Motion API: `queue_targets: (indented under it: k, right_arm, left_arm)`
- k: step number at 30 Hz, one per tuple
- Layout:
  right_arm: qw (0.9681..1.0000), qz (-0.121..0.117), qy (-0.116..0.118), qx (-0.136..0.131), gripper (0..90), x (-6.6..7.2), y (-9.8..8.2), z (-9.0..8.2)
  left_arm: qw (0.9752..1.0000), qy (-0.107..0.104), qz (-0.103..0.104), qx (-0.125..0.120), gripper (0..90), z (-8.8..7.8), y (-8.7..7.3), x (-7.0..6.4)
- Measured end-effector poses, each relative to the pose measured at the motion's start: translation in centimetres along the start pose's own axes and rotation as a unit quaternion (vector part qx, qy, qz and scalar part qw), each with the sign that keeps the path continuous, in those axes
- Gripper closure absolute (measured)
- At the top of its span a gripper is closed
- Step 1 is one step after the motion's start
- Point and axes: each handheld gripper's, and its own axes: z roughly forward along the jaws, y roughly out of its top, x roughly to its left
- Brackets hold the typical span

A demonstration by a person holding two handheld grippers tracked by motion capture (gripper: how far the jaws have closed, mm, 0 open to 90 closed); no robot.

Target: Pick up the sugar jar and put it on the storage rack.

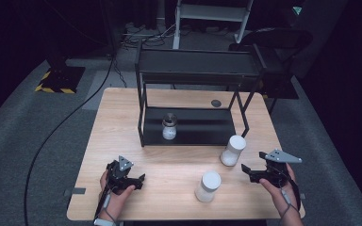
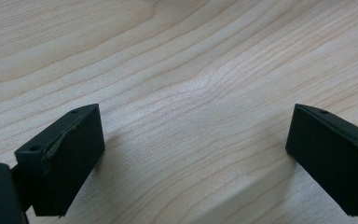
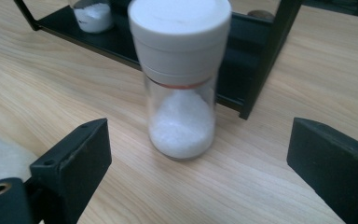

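From the high view, my left tool (image 1: 131,181) rested low over the near left part of the counter (image 1: 122,113), and my right tool (image 1: 250,172) hung at the near right, pointing toward a white-capped jar (image 1: 232,150) that stood just in front of the black shelf rack (image 1: 193,70). A second white-capped jar (image 1: 208,186) stood on the counter between my two hands, nearer my edge. A third, smaller jar (image 1: 169,127) sat on the rack's bottom shelf.

Along my left tool (image 2: 193,144), the jaws stood wide apart with nothing but bare wood grain between them; it had hold of nothing.

Along my right tool (image 3: 198,163), the jaws were also spread wide and gripped nothing. The jar (image 3: 182,79) stood upright on the counter ahead of them, centred in the gap but not touched by either jaw, with white powder filling its lower part. It was just in front of the rack's corner post (image 3: 265,56), and the small jar (image 3: 92,14) showed on the shelf behind.
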Motion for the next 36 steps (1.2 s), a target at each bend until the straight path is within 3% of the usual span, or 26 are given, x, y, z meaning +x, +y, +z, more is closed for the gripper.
queue_targets:
  k: [21, 36]
  right_arm:
    - [0.9977, -0.035, 0.041, -0.041, 6.0, 3.4, 1.7, -1.7]
    - [0.9948, -0.043, 0.076, -0.053, 6.0, 5.5, 2.5, -1.8]
  left_arm:
    - [1.0, 0.0, 0.0, 0.0, 4.3, 0.0, 0.0, 0.0]
    - [1.0, 0.0, 0.0, 0.0, 4.2, 0.0, 0.0, 0.0]
